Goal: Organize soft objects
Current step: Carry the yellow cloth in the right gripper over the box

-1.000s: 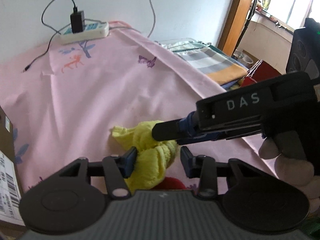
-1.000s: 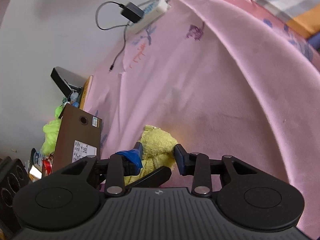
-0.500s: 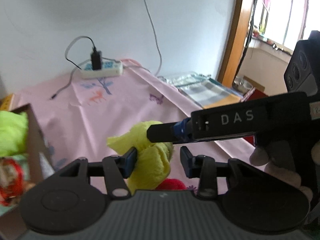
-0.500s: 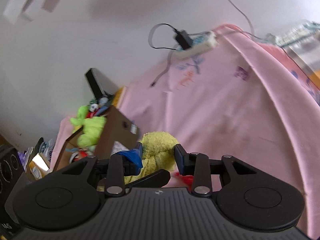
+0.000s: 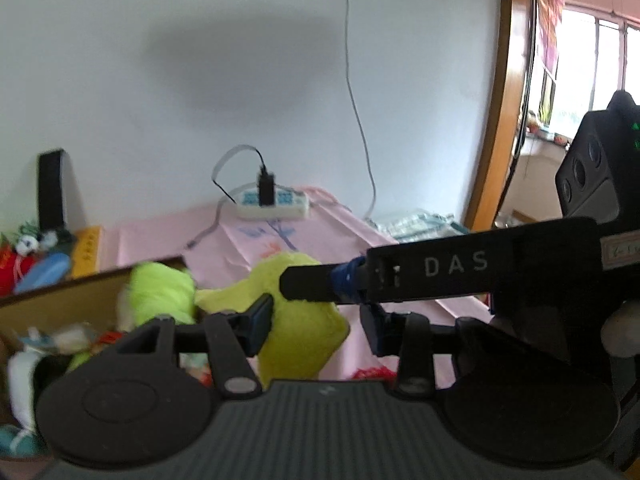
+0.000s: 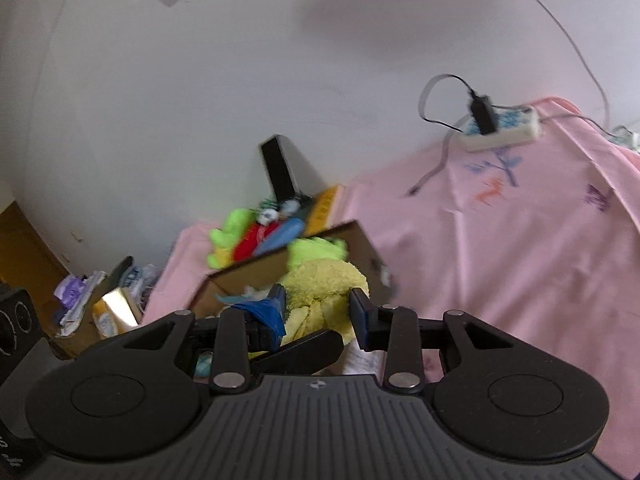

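At frame centre, your left gripper (image 5: 312, 322) and right gripper (image 6: 318, 314) both pinch the yellow plush (image 6: 324, 284); cardboard box (image 6: 276, 272) lower left already holds toys, drop-in pending.

White power strip (image 5: 273, 205) with black charger (image 5: 266, 189) plugged in, pink printed sheet (image 6: 520, 248), grey cable (image 5: 356, 92) down white wall, wooden window frame (image 5: 490, 120)

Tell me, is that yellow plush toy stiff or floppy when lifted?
Probably floppy: the yellow plush toy bulges and folds around the left gripper and right gripper. Likely light too, since it hangs between them above the pink cloth without sagging out.
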### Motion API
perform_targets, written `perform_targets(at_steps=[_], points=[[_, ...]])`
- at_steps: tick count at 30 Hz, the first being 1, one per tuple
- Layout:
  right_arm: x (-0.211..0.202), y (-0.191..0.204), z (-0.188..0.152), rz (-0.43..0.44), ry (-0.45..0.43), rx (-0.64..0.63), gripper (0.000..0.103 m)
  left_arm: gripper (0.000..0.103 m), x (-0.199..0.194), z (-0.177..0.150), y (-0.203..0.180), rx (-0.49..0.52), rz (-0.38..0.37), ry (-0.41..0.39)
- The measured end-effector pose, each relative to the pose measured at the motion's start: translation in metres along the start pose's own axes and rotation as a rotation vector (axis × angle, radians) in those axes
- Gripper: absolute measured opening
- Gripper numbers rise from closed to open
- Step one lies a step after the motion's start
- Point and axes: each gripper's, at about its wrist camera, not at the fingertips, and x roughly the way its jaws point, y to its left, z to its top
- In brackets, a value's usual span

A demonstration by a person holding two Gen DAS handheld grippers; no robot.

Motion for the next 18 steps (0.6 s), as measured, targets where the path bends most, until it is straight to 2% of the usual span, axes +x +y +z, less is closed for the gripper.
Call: perform_targets(at_steps=[4, 9, 13, 18], points=[[0.01, 0.024, 0.002, 0.024, -0.02, -0.027, 0.018, 0.039, -0.016, 0.001, 0.015, 0.006, 0.029, -0.042], [0.031, 0.048, 0.001, 0.033, -0.016, -0.074, 0.018, 0.039, -0.025, -0.001, 0.039, 0.002, 0.059, -0.055], [0.052, 0.06, -0.001, 0.021, 0.011, -0.098, 0.018, 0.039, -0.025, -0.005, 0.06, -0.006, 0.079, -0.034], [0.077, 0.07, -0.007, -0.039, 0.047, -0.154, 0.018, 0.039, -0.01, -0.013, 0.082, -0.022, 0.083, 0.018]])
